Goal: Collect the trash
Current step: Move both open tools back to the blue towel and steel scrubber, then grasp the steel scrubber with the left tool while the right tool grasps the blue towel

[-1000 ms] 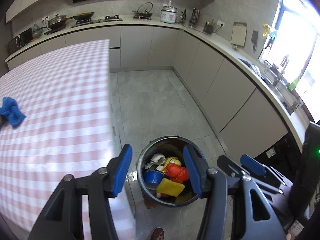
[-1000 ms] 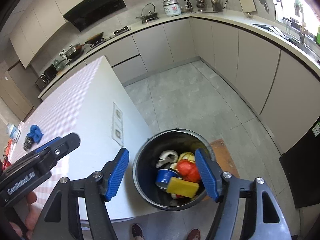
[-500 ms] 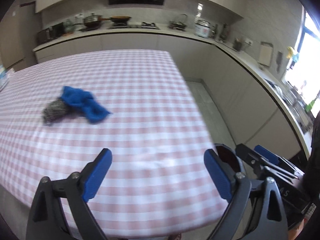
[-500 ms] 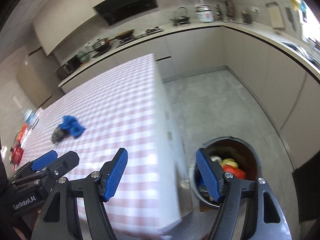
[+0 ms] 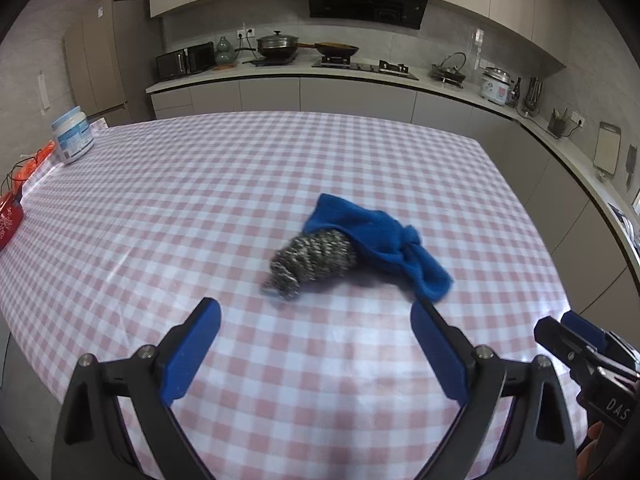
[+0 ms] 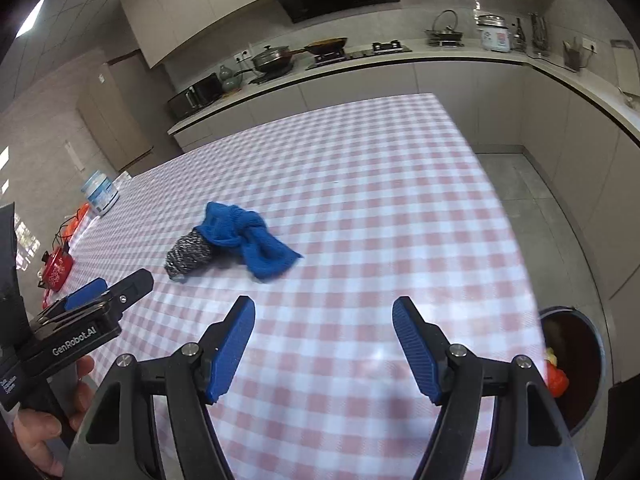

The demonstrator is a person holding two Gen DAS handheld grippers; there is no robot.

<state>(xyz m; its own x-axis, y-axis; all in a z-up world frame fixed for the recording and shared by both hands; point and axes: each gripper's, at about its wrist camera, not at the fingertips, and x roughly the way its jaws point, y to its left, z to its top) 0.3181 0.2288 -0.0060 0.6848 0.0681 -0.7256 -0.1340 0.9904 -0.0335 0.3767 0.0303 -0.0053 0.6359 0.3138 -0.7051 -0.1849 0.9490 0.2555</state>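
Note:
A steel wool scrubber lies on the pink checked table, with a crumpled blue cloth draped over its far end. My left gripper hovers just short of the scrubber, open wide with nothing between its fingers. In the right wrist view the scrubber and cloth lie ahead and to the left of my right gripper, which is open and empty. The dark trash bin stands on the floor beyond the table's right edge, with red and yellow trash inside.
A white jar and red items sit at the table's far left edge. A hand holds the left gripper's body. Kitchen counters with pots run along the back wall; grey floor lies right of the table.
Both grippers swung left from above the bin on the floor to over the table. The left jaws spread wider. The scrubber and cloth now lie straight ahead.

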